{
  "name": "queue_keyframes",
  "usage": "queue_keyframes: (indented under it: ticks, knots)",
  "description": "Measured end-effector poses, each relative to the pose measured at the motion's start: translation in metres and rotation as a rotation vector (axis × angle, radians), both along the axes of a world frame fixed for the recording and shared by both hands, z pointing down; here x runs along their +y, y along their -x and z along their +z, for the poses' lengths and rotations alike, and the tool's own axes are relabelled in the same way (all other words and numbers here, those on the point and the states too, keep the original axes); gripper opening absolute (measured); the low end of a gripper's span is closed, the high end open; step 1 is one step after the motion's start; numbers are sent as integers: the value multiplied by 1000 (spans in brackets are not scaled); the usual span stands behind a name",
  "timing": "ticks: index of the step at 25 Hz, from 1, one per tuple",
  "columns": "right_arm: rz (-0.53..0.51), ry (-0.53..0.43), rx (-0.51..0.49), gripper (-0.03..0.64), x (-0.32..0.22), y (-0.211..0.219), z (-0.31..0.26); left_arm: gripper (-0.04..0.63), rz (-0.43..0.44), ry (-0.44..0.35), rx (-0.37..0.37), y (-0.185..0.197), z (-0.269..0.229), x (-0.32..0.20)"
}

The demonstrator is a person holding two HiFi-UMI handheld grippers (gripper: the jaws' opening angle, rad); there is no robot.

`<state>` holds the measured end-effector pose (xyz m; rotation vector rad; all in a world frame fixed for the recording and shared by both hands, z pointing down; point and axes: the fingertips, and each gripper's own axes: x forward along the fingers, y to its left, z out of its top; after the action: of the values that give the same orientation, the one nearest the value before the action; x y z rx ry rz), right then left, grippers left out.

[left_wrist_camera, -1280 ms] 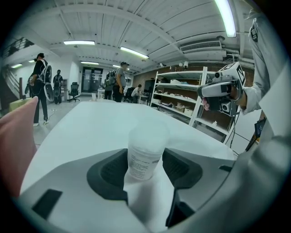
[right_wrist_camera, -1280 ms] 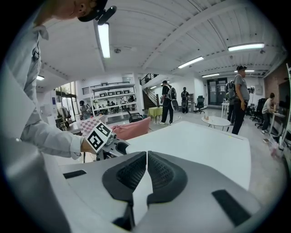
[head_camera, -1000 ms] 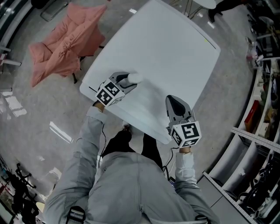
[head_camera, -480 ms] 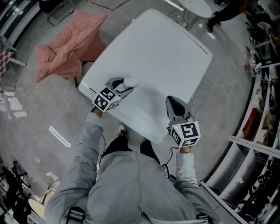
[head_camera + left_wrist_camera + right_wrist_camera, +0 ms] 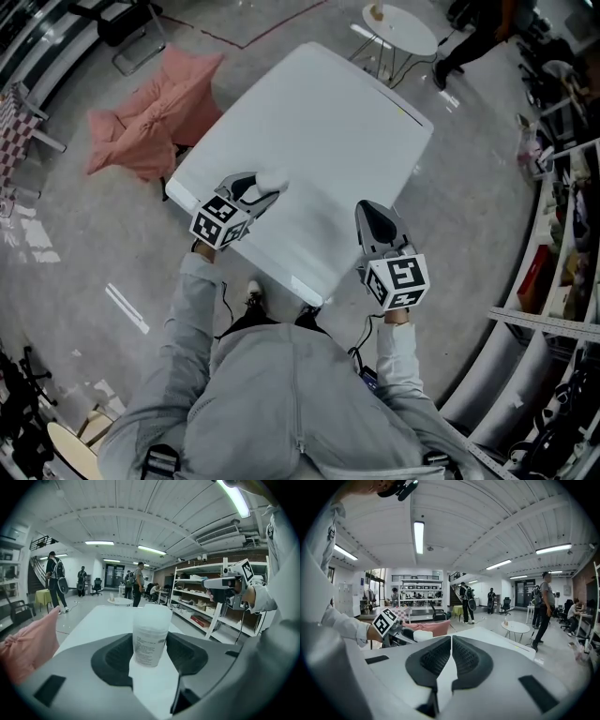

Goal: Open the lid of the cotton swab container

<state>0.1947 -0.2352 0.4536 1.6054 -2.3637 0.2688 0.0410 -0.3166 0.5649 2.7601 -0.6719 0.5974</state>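
A translucent cotton swab container [image 5: 150, 637] with a white printed label stands upright on the white table [image 5: 328, 122], near its left corner. My left gripper [image 5: 265, 187] has its two black pads against the container's sides, low down, and its lid rises above them. In the head view the container [image 5: 274, 179] shows as a small white shape at the gripper's tip. My right gripper [image 5: 372, 208] hovers over the table's near right edge with its jaws pressed together and nothing between them. In the right gripper view the right gripper [image 5: 451, 641] points across the table toward the left one.
A pink cloth [image 5: 150, 117] lies draped over a chair left of the table. A small round white table [image 5: 401, 19] stands beyond the far edge. Storage shelves [image 5: 553, 234] line the right side. Several people [image 5: 56, 581] stand far off in the room.
The head camera has shifted, so the table sits higher and smaller in view. Both grippers keep their places relative to the table, and the container stays between the left jaws.
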Motion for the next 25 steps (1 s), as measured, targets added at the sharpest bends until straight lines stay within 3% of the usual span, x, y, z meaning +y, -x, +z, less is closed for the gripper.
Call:
queue_keyframes:
  ticks: [12,25]
  knots:
    - [-30,-111,14,35,25,-6,-46,233,-60,-73,46,-2,-67,39]
    - [-57,-213,49,35,31,11,-85,233,-21,-197,86,2,-132,69]
